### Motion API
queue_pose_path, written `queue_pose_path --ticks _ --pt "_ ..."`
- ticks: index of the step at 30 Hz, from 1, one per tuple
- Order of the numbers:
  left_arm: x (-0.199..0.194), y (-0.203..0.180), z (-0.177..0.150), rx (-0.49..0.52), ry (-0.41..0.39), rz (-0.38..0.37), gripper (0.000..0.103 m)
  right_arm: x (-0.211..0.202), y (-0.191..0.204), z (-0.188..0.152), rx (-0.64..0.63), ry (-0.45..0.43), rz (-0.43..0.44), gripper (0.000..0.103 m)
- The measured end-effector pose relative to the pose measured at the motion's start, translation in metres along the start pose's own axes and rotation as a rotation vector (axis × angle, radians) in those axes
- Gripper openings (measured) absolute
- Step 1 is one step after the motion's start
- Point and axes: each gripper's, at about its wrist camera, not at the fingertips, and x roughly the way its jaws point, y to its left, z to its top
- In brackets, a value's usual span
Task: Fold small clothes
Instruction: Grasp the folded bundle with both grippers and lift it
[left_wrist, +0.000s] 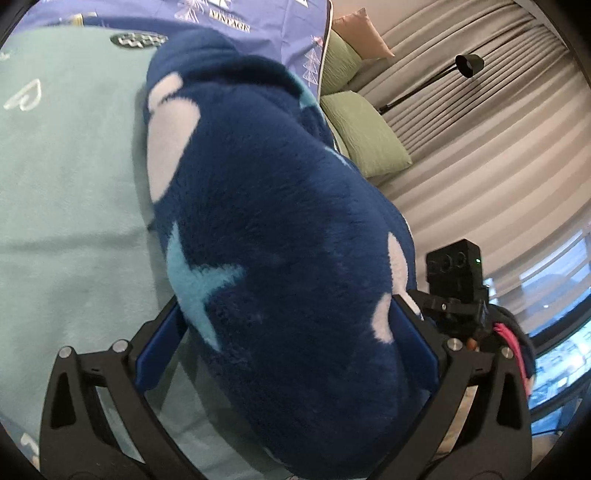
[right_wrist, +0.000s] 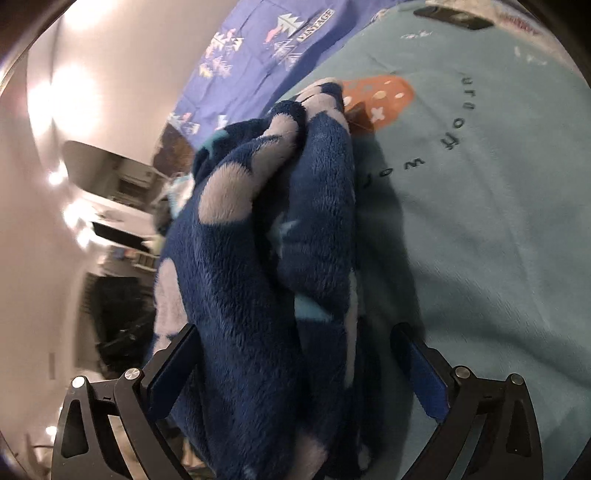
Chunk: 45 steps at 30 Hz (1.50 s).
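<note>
A dark blue fleece garment (left_wrist: 273, 206) with white spots and light blue stars is bunched up and lifted over the teal blanket (left_wrist: 66, 184). It fills the space between the fingers of my left gripper (left_wrist: 284, 332), whose jaws stand wide apart around it. In the right wrist view the same garment (right_wrist: 258, 258) hangs in folds between the fingers of my right gripper (right_wrist: 295, 354), jaws also wide; its right pad (right_wrist: 421, 373) stands apart from the cloth. The other gripper's camera block (left_wrist: 456, 273) shows just right of the garment.
The teal blanket (right_wrist: 480, 221) with an orange mushroom print (right_wrist: 380, 96) and dark lettering covers the bed. A purple printed sheet (left_wrist: 258, 22) lies beyond it. Green cushions (left_wrist: 365, 136), grey curtains and a black lamp (left_wrist: 469, 64) stand at the right.
</note>
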Motion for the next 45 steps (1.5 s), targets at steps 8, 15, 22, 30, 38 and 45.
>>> queue_pose_path --ticks 8,15,22,30,38,45 --pt "0.021 0.014 0.000 -0.066 0.058 -0.114 0.103 0.015 -0.001 0.021 -0.041 0.087 0.073 0.103" --pt "0.031 0.011 -0.006 -0.059 0.039 -0.103 0.099 0.022 -0.001 0.033 -0.028 0.096 0.110 0.099" --pt "0.001 -0.043 -0.008 0.117 -0.077 0.035 0.079 0.007 0.024 0.026 -0.052 -0.012 0.097 0.062" --pt "-0.045 -0.111 0.049 0.276 -0.210 0.025 0.079 -0.052 0.092 0.060 -0.200 -0.160 0.101 0.062" --pt "-0.058 -0.150 0.174 0.348 -0.328 0.022 0.079 -0.097 0.150 0.178 -0.321 -0.284 0.094 0.062" --pt "-0.015 -0.130 0.271 0.356 -0.362 0.062 0.080 -0.076 0.153 0.281 -0.341 -0.354 0.051 0.063"
